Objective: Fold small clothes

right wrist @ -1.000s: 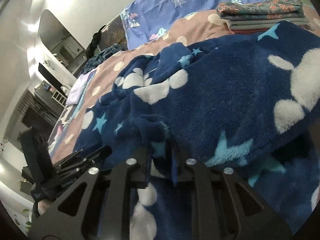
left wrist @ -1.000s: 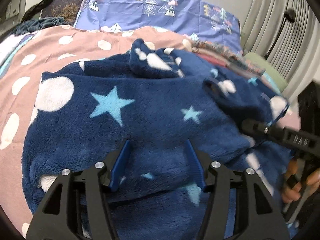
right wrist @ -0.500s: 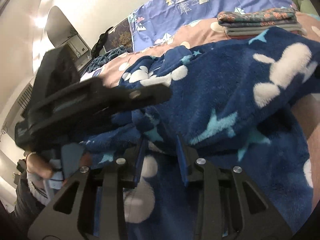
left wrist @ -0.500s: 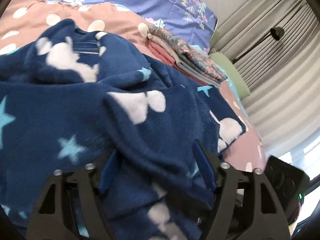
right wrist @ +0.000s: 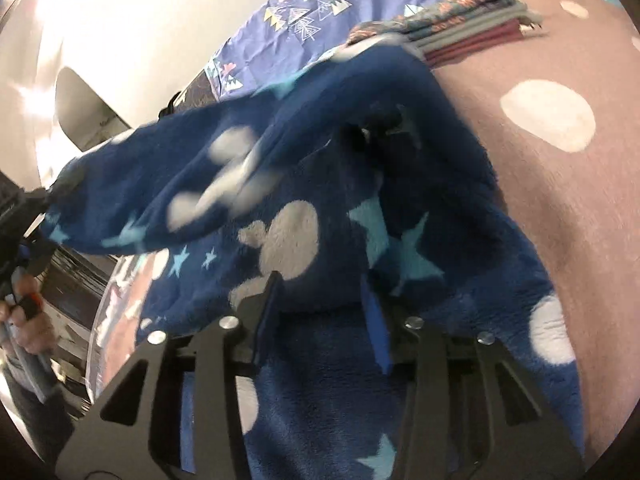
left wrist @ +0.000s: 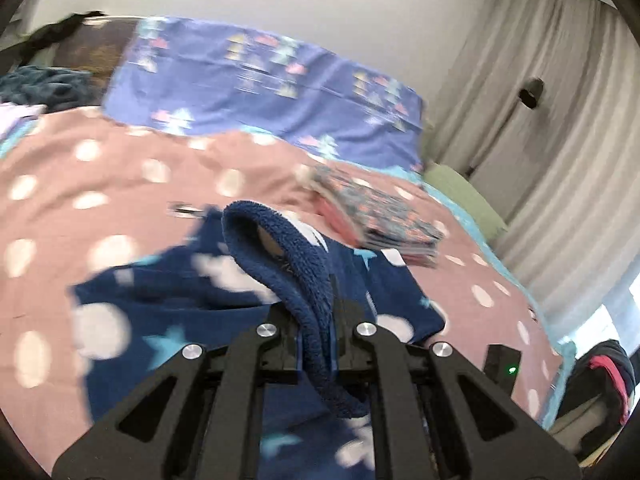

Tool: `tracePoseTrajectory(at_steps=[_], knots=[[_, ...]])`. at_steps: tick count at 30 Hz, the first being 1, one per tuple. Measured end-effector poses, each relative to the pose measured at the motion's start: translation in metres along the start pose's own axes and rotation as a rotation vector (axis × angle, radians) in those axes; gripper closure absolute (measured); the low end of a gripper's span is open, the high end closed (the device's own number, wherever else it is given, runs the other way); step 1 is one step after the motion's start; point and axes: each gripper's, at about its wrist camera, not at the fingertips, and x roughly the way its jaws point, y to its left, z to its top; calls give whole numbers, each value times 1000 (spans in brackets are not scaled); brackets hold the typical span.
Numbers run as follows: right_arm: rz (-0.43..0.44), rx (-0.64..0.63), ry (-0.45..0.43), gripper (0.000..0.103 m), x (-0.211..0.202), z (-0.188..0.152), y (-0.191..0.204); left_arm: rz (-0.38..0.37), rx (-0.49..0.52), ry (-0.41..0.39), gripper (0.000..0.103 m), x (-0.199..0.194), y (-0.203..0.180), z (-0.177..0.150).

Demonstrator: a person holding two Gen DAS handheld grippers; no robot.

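Each hand-held gripper, left (left wrist: 316, 344) and right (right wrist: 322, 316), has matte black triangular-cutout arms, silver round screws and blue finger pads (right wrist: 374, 322); a bare-skinned hand (right wrist: 28, 322) shows far left.

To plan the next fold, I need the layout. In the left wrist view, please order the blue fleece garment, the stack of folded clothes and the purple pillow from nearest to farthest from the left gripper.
1. Blue fleece garment: clamped in the left gripper.
2. Stack of folded clothes: ahead, to the right.
3. Purple pillow: at the bed's far end.
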Motion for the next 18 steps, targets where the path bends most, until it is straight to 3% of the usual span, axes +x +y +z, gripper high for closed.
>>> tracePoseTrajectory(at_steps=[3, 7, 9, 11, 13, 15, 16, 18], knots=[[-9, -14, 2, 58, 3, 0, 4, 50, -45, -9, 94, -20, 31, -4], [-21, -24, 2, 58, 5, -1, 10, 132, -106, 39, 93, -23, 74, -24], [-28, -31, 3, 58, 9, 2, 13, 180, -117, 79, 87, -14, 90, -34], [-33, -35, 2, 58, 9, 1, 15, 334, -106, 110, 61, -1, 107, -47], [-37, -37, 1, 58, 9, 1, 15, 438, -103, 116, 60, 1, 120, -57], [-54, -47, 9, 60, 7, 0, 15, 408, -129, 112, 61, -2, 124, -63], [-77, -58, 20, 64, 7, -1, 18, 343, -125, 102, 61, -5, 117, -67], [-121, -123, 50, 85, 5, -1, 33, 291, -66, 100, 60, -3, 101, -70]])
